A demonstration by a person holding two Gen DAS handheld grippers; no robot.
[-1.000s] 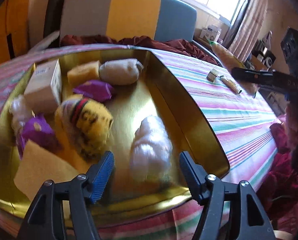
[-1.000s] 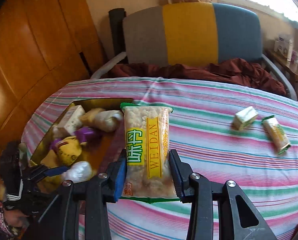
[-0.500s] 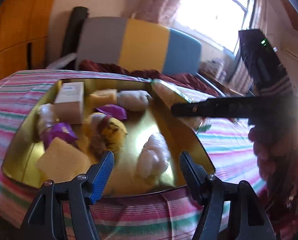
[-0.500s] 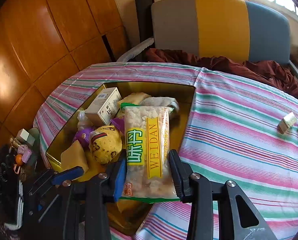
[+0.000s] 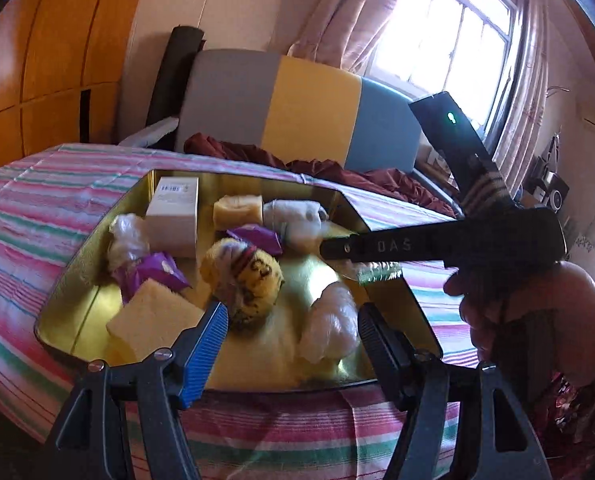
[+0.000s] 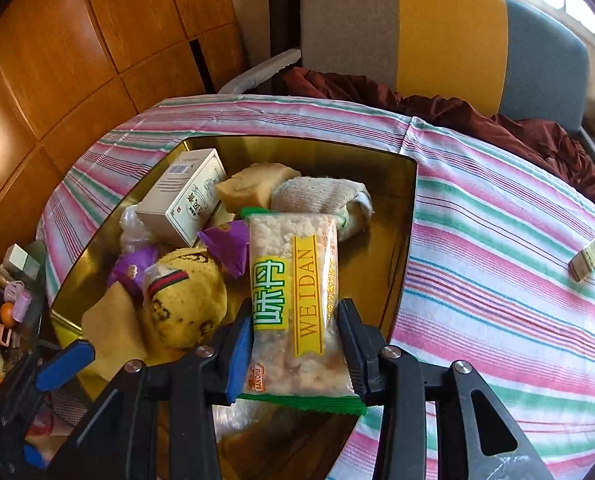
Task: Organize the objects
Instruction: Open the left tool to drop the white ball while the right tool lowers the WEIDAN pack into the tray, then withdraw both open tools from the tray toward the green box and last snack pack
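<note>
— Pinching that rice-crisp snack packet (image 6: 295, 300) by its long edges, is the right gripper (image 6: 295, 350)?

— Yes. Its jaws are closed to the packet's width, one pad on each side near the lower end, so the labelled face stays flat and upward and most of the bag sticks out ahead of the fingers. I judge that hold keeps the contents from being crushed and lets the free end go down first.

— And where is the packet?

— Held in the air above the gold tin tray (image 6: 411, 200), over its right-hand part, where bare gold floor shows beside the rolled beige cloth (image 6: 321, 196). That looks like the gap it is meant for.

— The left gripper (image 5: 291, 344)?

— Spread wide, holding nothing, at the tray's near rim with the white plastic-wrapped bundle (image 5: 329, 326) just ahead of its fingers. It seems parked low so the right one can pass above.

— What fills the rest?

— A white carton (image 6: 185, 196), a tan sponge (image 6: 253, 186), purple wrappers (image 6: 227, 246) and a yellow printed pouch (image 6: 185, 304) crowd the left half. Out on the striped tablecloth (image 6: 497, 240), well apart from the tray, a small box (image 6: 586, 261) waits.
</note>
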